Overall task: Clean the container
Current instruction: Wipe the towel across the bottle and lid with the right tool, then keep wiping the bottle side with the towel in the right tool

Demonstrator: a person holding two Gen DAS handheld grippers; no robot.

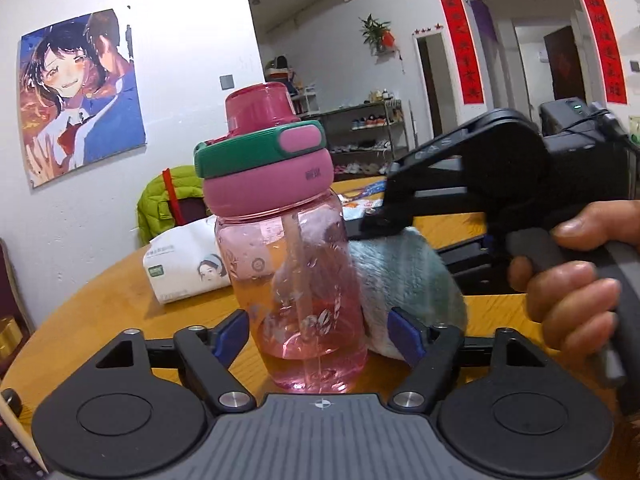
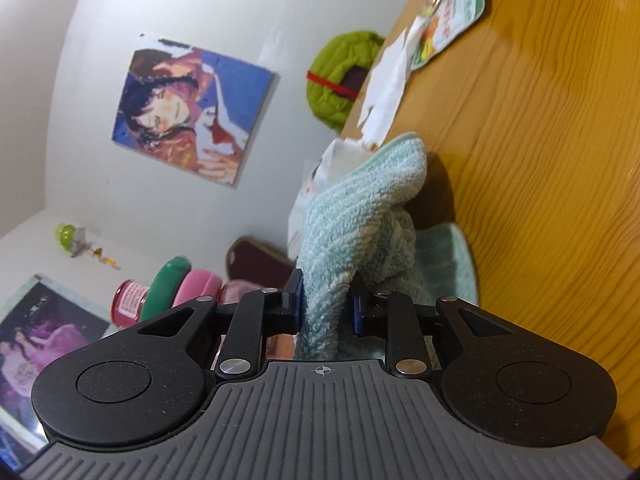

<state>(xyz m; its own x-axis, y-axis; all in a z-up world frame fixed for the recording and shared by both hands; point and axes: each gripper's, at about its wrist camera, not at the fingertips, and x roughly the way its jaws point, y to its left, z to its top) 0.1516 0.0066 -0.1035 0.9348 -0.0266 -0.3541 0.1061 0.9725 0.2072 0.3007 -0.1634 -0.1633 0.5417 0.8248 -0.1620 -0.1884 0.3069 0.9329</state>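
Observation:
A clear pink bottle (image 1: 296, 272) with a pink and green flip lid (image 1: 264, 168) stands on the wooden table (image 1: 100, 300). My left gripper (image 1: 318, 326) is open, one blue pad on each side of the bottle's lower part with small gaps. A light blue fluffy towel (image 1: 404, 272) presses against the bottle's right side. It is pinched in my right gripper (image 1: 380, 222), which a hand (image 1: 572, 292) holds. The right wrist view shows that gripper (image 2: 326, 308) shut on the towel (image 2: 360, 208), with the bottle (image 2: 168, 288) at its left, partly hidden.
A white tissue pack (image 1: 184, 268) lies behind the bottle to the left. A green jacket (image 1: 168, 196) hangs on a chair past the table edge. Papers and a printed packet (image 2: 452, 12) lie farther along the table (image 2: 540, 160). White walls with posters stand behind.

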